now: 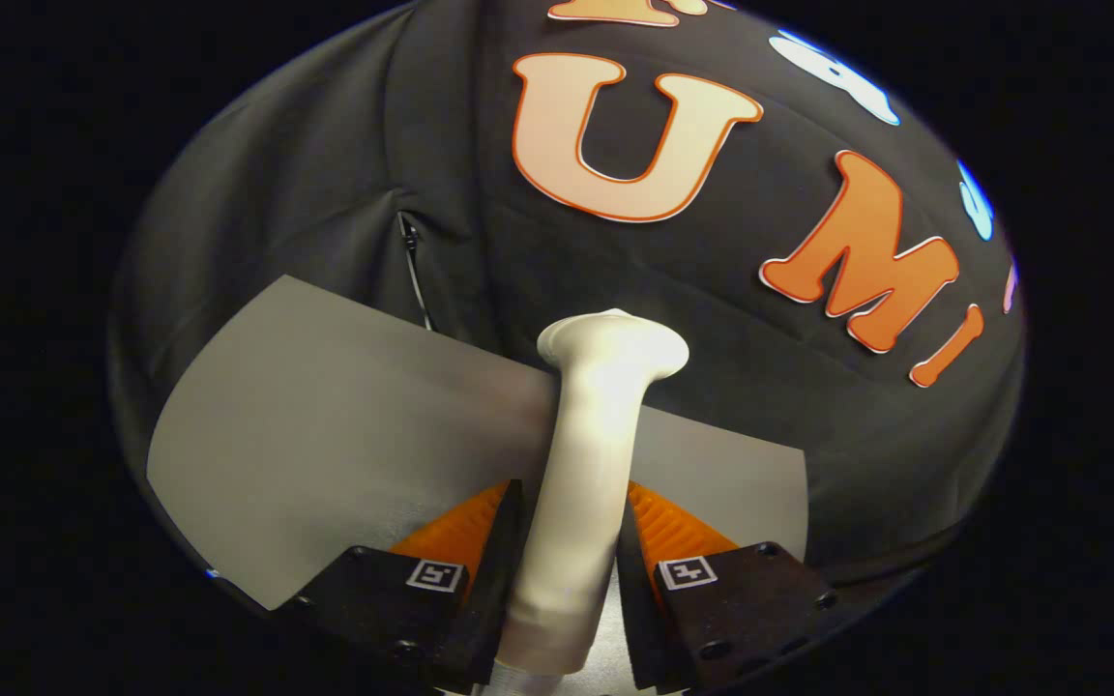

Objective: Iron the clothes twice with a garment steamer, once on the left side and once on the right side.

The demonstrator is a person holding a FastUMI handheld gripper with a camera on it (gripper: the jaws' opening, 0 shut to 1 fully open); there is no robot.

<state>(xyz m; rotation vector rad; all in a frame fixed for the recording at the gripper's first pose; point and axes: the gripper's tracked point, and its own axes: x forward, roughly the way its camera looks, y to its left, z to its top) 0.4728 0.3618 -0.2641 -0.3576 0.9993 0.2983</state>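
A white garment steamer (588, 454) stands between my fingers, its handle running up from the bottom and its flared head (613, 343) pointing forward beyond the fingertips. My gripper (571, 522) is shut on the steamer's handle, with both fingers pressing its sides. The steamer is held above a grey tabletop (325, 435). No garment can be made out ahead of the steamer head.
The grey tabletop ends at a far edge just ahead, meeting the black cloth wall (325, 193). A seam in the cloth with a black zip tie (412, 266) hangs behind the table's far left part.
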